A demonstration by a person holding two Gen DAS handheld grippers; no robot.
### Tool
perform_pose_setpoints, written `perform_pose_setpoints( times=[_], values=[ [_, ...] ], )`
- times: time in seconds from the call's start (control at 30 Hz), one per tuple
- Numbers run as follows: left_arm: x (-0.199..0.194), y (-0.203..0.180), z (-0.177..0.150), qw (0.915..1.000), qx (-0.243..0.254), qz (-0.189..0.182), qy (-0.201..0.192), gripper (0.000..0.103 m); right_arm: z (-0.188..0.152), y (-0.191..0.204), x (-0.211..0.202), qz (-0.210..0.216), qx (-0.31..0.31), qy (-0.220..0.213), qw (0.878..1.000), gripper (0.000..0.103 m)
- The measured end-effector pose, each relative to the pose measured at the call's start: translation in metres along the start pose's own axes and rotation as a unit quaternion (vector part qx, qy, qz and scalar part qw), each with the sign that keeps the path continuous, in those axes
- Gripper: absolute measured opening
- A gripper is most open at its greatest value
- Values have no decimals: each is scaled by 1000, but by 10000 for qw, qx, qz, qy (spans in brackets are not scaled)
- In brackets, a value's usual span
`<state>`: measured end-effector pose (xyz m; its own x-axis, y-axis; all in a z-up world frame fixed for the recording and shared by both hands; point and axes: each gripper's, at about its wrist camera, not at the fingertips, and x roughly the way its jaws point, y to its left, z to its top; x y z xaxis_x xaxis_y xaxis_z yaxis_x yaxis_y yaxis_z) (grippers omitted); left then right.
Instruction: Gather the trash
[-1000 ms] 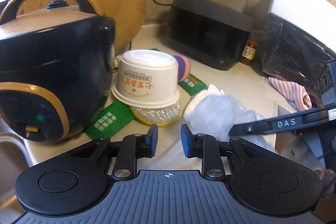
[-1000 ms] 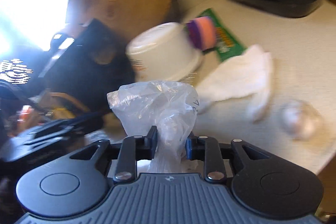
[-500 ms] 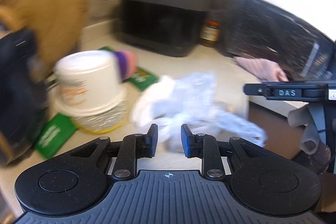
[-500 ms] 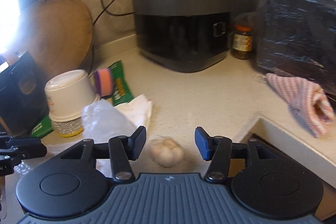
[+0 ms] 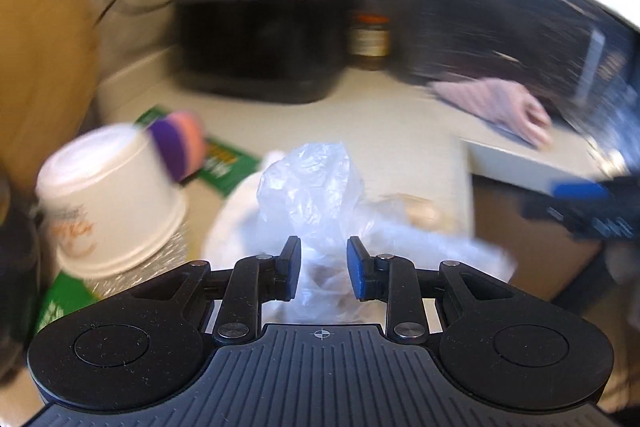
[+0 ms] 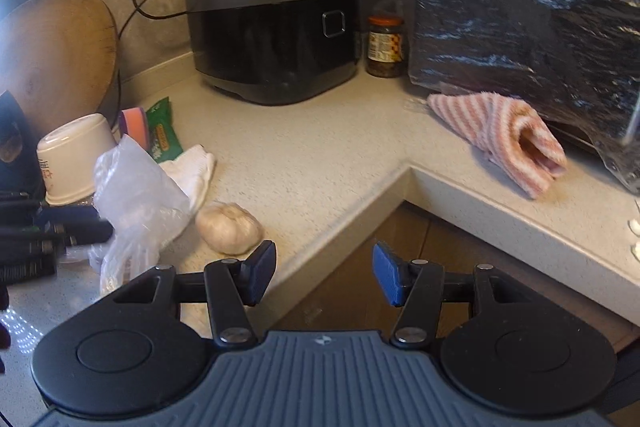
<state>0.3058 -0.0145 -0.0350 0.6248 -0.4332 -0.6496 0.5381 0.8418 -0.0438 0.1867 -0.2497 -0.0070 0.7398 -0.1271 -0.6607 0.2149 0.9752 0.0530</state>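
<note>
— Where's the trash?

— The clear plastic bag (image 5: 316,187) sits at centre frame, crumpled on the countertop (image 6: 320,155). My left gripper (image 5: 323,269) is opening, film between its jaws, unpinched. The right gripper (image 6: 324,275) is spread, empty.

— Handling?

— Feather-light, limp, slippery, I judge; I'd pinch a bunched fold.

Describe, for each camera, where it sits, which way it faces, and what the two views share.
Left wrist: rides the left gripper, jaws opening around the clear plastic bag, facing the counter corner.
Right wrist: rides the right gripper, open and empty over the counter edge.
Shared: bag, garlic bulb, white cup, black cooker.
</note>
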Motion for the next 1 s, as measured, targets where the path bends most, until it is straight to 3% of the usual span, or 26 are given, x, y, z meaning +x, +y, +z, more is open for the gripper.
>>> perform_pose_setpoints(
  times=[0.17, 0.23, 0.37, 0.6, 0.83, 1.0],
  values=[
    [38, 16, 3, 9981, -4, -240, 570, 30, -9, -4, 1, 5, 56, 132, 9999, 54],
    [45, 11, 5, 9978, 173, -264, 591, 30, -11, -3, 1, 6, 25, 157, 9999, 54],
    [47, 1, 11, 9980, 416, 26, 480, 30, -14, -1, -1, -47, -79, 171, 9998, 54],
    [62, -3, 13, 9967, 463, 35, 672, 30, -22, -1, 2, -135, -117, 283, 9994, 54],
    [54, 12, 9, 9973, -84, -251, 683, 30, -25, 3, 0, -19, -204, 265, 9994, 54],
    [16, 31, -6, 9938, -692, -632, 594, 30, -20, 31, -5, 447, -842, -42, 9954, 59]
  ],
)
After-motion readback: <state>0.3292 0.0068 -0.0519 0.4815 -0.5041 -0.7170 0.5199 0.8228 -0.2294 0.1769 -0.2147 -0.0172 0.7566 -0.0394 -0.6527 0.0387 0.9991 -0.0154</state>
